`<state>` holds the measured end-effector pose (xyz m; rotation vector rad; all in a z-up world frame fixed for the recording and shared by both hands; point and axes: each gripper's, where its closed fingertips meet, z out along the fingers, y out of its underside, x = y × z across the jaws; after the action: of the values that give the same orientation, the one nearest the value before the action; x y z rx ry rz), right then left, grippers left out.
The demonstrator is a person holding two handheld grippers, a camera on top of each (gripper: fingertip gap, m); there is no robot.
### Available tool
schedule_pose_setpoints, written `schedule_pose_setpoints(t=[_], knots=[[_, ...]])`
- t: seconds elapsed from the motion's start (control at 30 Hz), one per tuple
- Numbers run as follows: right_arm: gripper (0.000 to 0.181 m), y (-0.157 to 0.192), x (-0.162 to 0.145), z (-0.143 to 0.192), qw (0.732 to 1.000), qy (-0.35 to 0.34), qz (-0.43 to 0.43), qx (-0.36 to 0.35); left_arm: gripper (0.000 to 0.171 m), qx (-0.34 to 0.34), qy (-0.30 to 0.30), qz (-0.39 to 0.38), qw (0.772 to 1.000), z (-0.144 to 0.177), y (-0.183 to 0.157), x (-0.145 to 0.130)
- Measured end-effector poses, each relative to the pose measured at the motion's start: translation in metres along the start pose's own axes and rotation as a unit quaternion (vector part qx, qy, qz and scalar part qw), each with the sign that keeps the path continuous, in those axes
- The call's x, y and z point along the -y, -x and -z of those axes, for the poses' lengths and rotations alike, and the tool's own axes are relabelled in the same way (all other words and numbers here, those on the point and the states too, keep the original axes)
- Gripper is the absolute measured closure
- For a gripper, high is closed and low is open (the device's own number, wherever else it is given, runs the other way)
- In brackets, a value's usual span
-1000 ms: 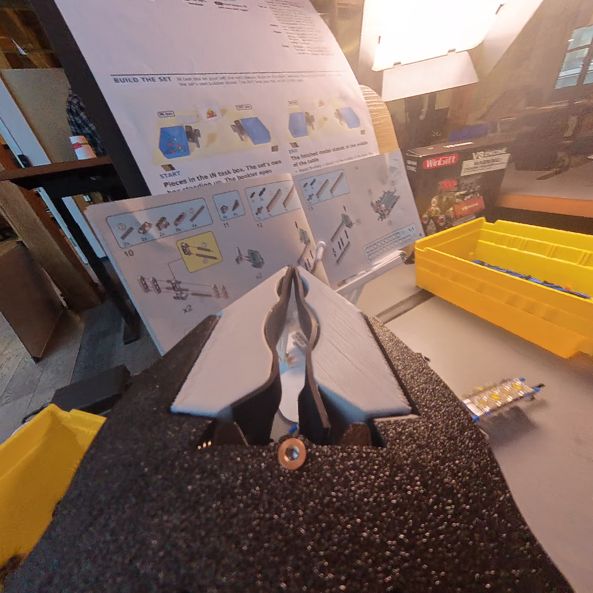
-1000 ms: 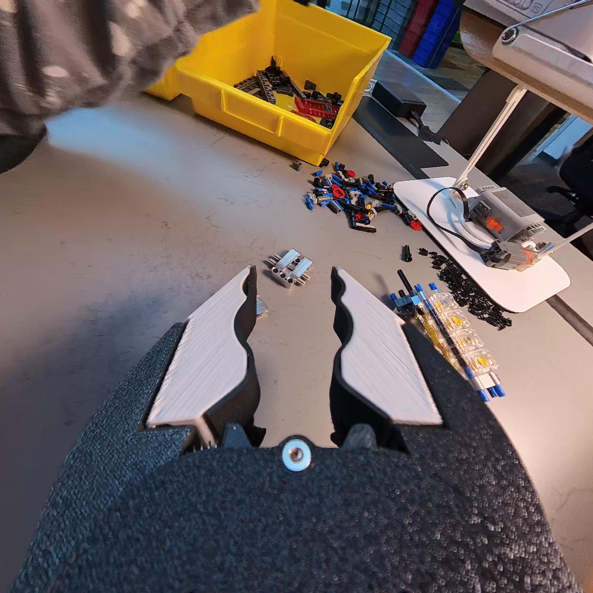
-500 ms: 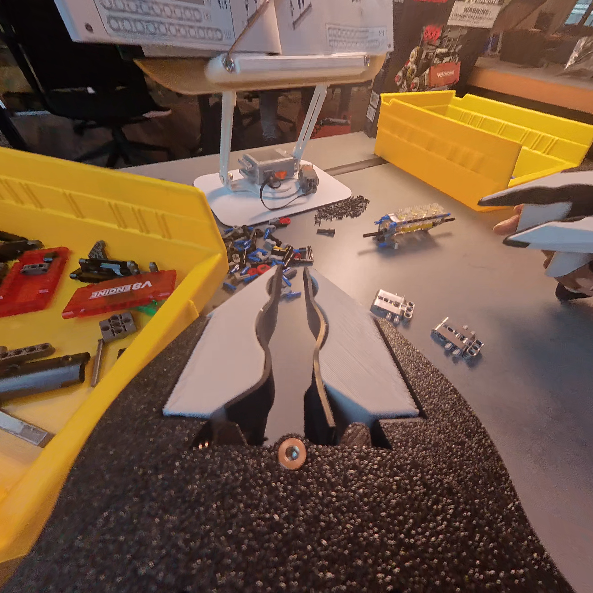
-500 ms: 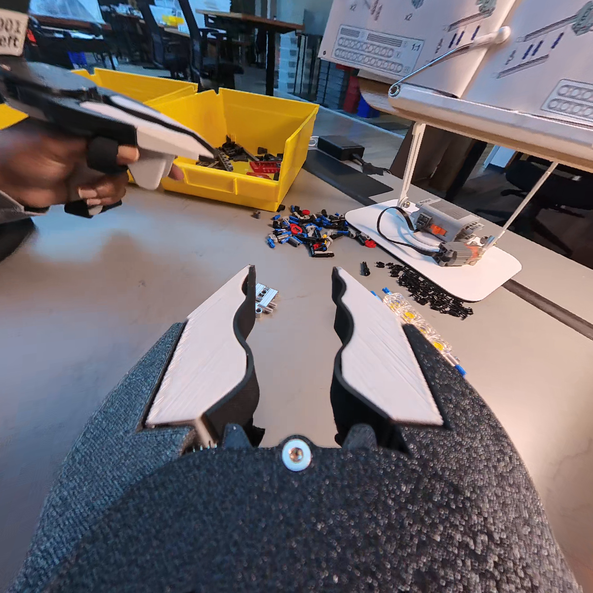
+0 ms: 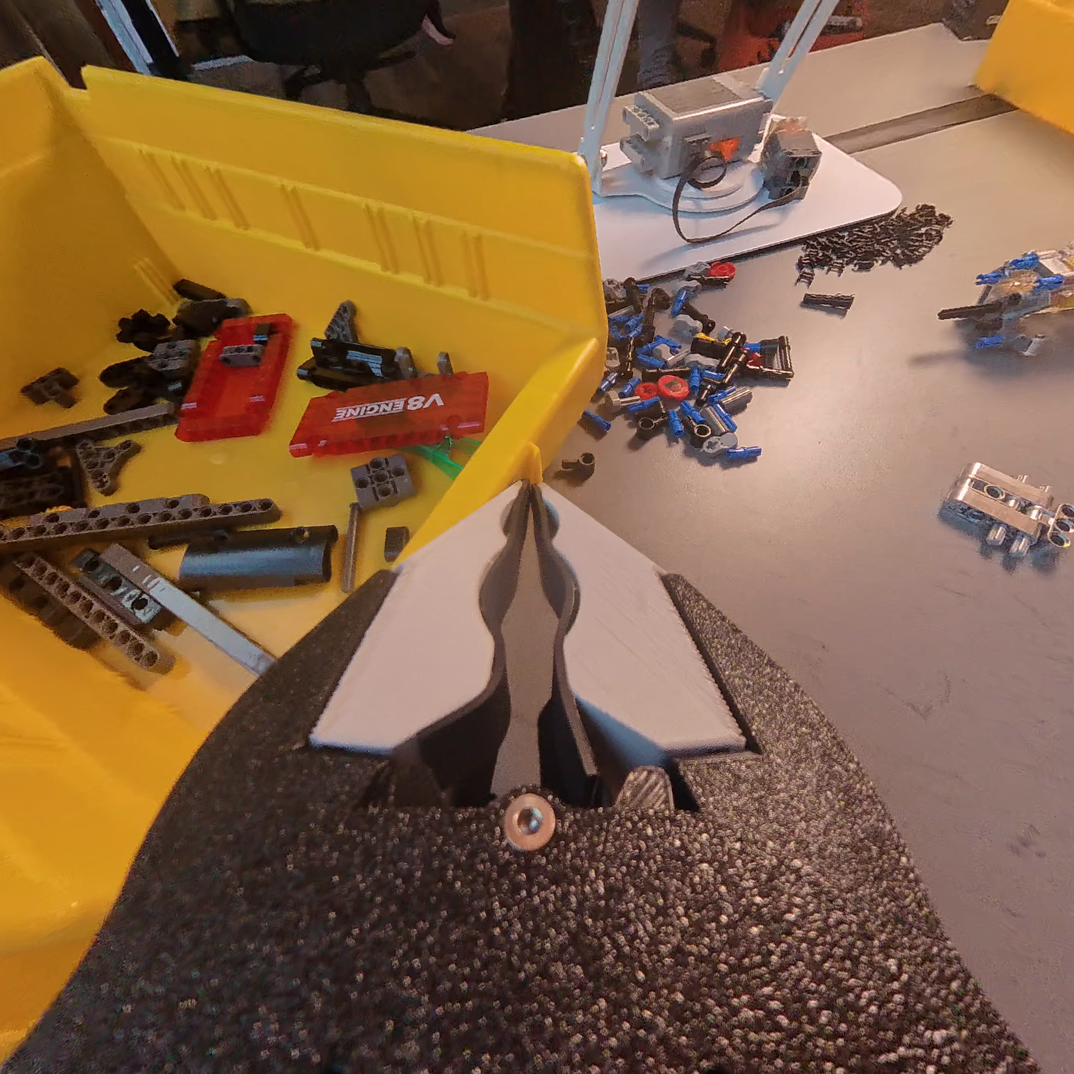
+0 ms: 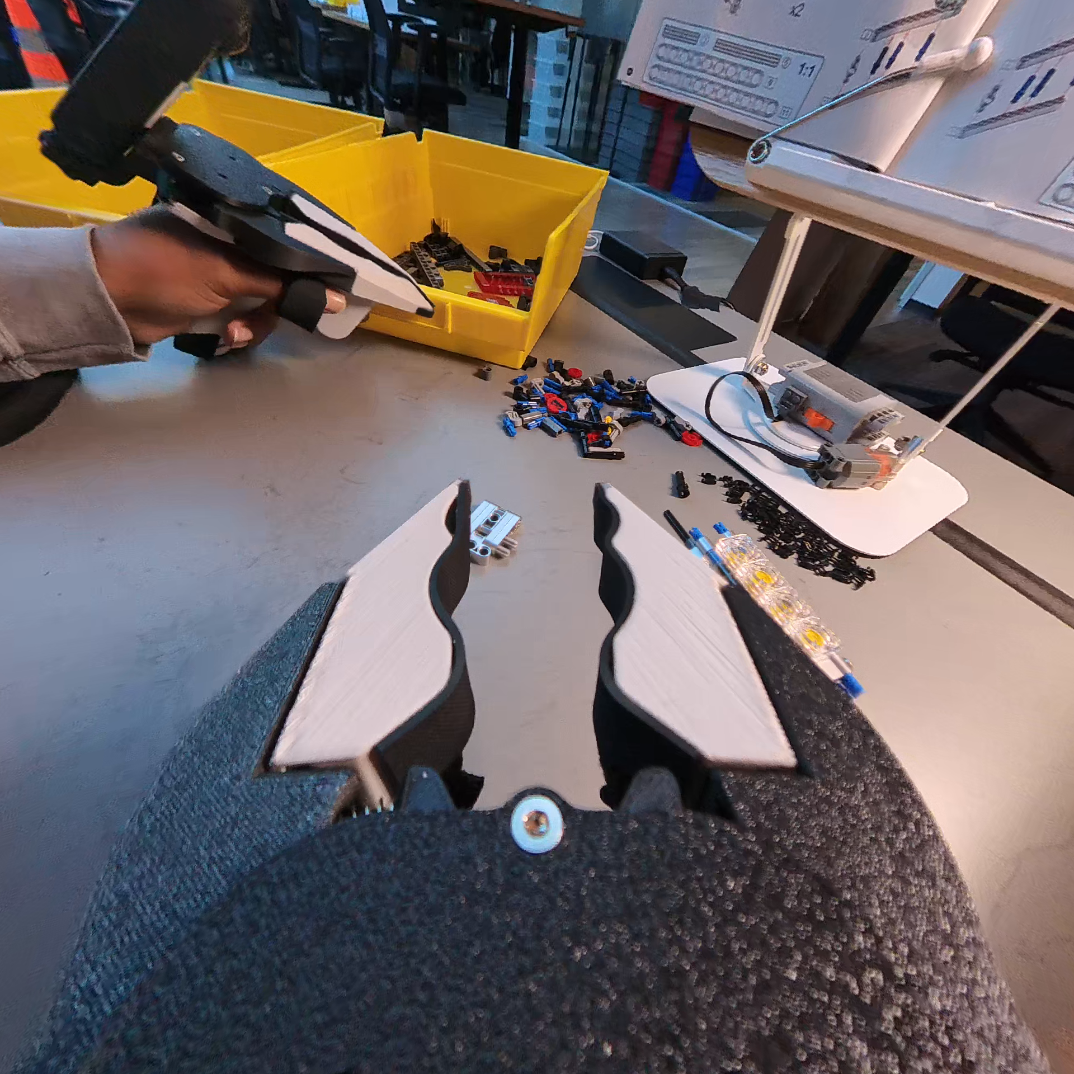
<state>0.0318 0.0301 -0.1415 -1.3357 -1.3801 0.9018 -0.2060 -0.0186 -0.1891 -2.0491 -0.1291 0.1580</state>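
Note:
My left gripper point(image 5: 530, 491) is shut and empty, its tips at the near right corner of a yellow bin point(image 5: 348, 192). The bin holds two red clear plates point(image 5: 389, 412) and dark beams. In the right wrist view a hand holds the left gripper point(image 6: 427, 308) against the bin's front wall point(image 6: 494, 192). My right gripper point(image 6: 530, 494) is open and empty above the grey table. A small grey brick assembly point(image 6: 494, 529) lies just beyond its left finger. A clear cylinder block with blue pins point(image 6: 773, 593) lies beside its right finger.
A pile of blue, black and red pins point(image 6: 581, 407) lies right of the bin. A white stand base point(image 6: 872, 523) carries a grey motor box point(image 6: 831, 401); loose black pins point(image 6: 796, 534) lie at its edge. An open booklet point(image 6: 872, 75) sits overhead. A black adapter point(image 6: 639, 253) lies behind. The grippers' ends are close to 25 cm from one another.
My left gripper swung down from the booklet to the yellow bin's corner; its jaws parted slightly, then closed. My right gripper tilted up and stayed open over the table.

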Motion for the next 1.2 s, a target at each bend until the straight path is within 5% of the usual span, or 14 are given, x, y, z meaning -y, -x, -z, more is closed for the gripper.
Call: schedule_pose_setpoints(t=[0.4,0.93,1.2], knots=[[0.14,0.002,0.0,0.001,1.0,0.002,0.0,0.006,0.171,0.057,-0.003,-0.018,0.998,-0.009,0.02,0.005],[0.139,-0.004,0.004,0.002,1.0,-0.014,-0.003,-0.008,0.14,-0.153,-0.107,-0.003,0.982,0.023,-0.076,0.035],[0.135,-0.007,0.005,0.003,1.0,-0.02,-0.013,-0.009,0.134,-0.199,-0.111,-0.039,0.973,0.028,-0.104,0.034]])
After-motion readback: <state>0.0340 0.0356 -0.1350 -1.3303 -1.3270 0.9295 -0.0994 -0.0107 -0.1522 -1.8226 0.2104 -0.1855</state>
